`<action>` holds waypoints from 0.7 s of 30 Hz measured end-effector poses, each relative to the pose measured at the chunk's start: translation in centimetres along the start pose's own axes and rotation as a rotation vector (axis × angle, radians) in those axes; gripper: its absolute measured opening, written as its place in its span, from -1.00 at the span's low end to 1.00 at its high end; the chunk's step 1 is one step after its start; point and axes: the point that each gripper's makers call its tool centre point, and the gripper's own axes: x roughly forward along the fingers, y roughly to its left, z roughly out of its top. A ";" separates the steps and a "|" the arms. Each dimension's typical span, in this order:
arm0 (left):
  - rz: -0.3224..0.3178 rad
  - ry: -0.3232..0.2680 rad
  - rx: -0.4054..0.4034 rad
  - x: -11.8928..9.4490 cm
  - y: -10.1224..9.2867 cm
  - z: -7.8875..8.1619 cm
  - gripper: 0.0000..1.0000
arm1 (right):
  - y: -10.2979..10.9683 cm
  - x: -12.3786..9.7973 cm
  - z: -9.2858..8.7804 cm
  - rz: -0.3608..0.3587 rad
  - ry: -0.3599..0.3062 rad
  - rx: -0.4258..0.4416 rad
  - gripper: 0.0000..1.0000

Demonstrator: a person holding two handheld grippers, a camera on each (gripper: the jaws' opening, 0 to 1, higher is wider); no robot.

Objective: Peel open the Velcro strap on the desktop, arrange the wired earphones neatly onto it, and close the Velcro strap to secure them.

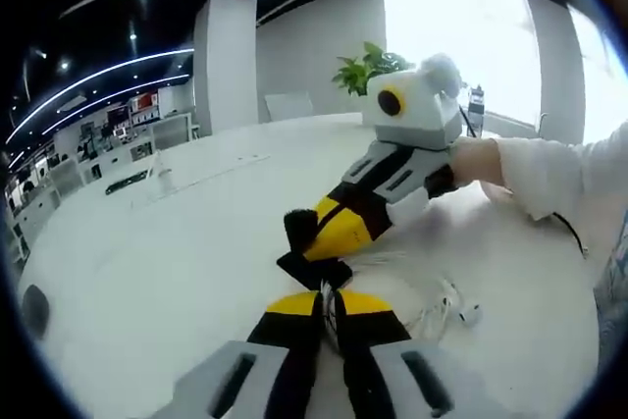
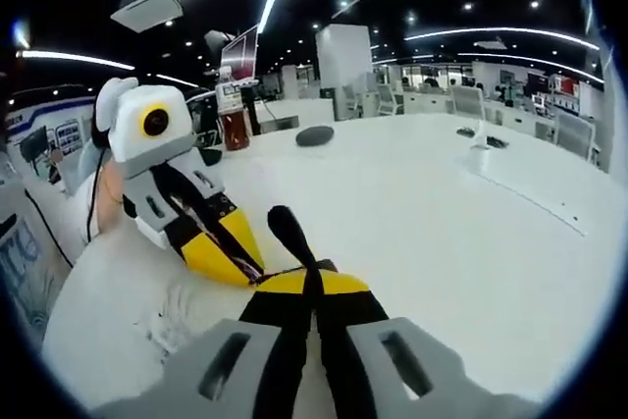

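Both yellow-and-black tools, left tool and right tool, clench opposite ends of the black Velcro strap, apparently peeling it apart beside the white wired earphones.

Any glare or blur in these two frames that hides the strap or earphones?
Left gripper view: window blown out, washing the sleeve; white earphones low-contrast on the white table. Right gripper view: evenly lit, ceiling lights only; black strap clear; left tool sharp. Fisheye bends both.
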 end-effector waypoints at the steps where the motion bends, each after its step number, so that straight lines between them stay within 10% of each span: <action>1: 0.000 0.000 0.001 0.0 0.0 0.0 -0.80 | 0.4 0.2 0.1 -0.001 0.001 -0.009 -0.93; 21: -0.003 -0.006 -0.009 0.0 0.1 0.0 -0.79 | -0.1 0.5 0.2 -0.008 0.028 -0.121 -0.91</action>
